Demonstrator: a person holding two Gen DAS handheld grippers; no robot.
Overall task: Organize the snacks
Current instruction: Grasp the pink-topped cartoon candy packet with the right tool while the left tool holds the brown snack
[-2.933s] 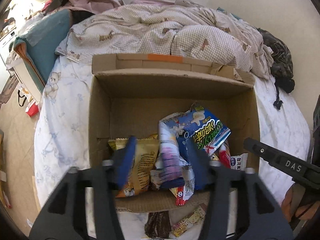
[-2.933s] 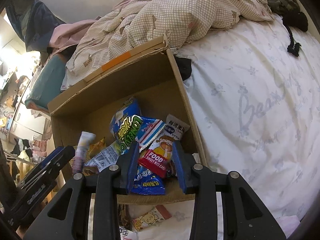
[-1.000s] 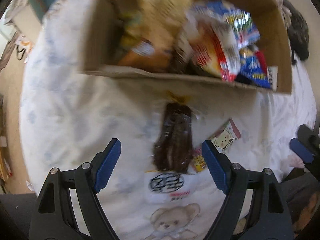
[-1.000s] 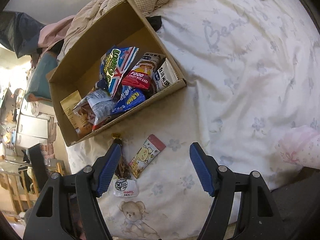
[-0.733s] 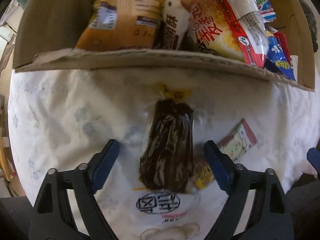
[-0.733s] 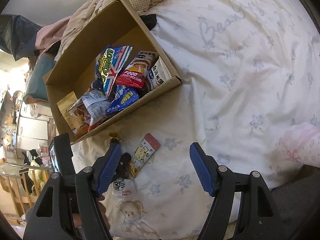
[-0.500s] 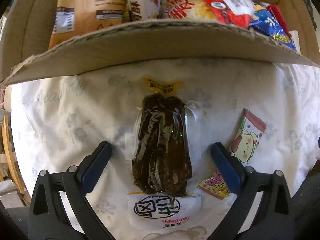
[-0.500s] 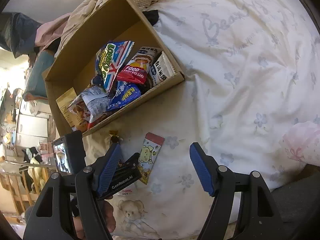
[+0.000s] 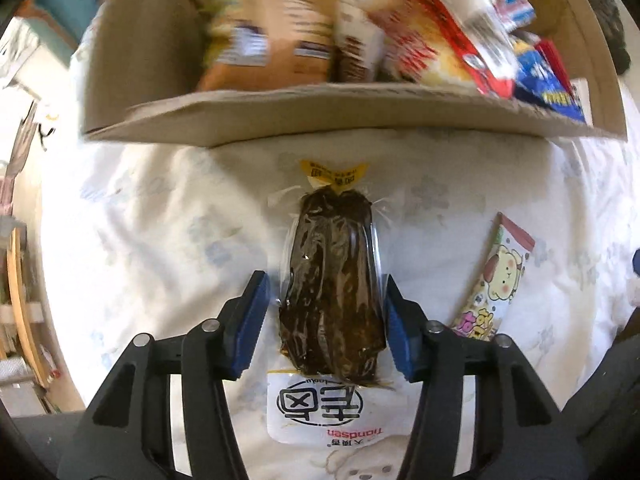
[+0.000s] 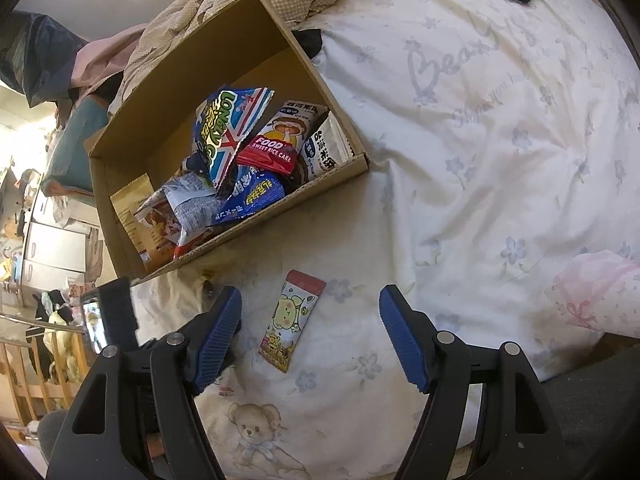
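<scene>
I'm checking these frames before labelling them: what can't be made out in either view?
- Left wrist view: print on the packets in the cardboard box is motion-blurred.
- Left wrist view: whether the left hand-held gripper pads already touch the dark snack pack; the gaps are too fine to tell.
- Right wrist view: the dark pack is hidden behind the right hand-held gripper.
- Both views: the cartoon snack bar print is too small to read.

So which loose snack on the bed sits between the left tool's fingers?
The dark brown vacuum-packed snack; the cartoon-bear packet lies off to its right, outside the left tool.
</scene>
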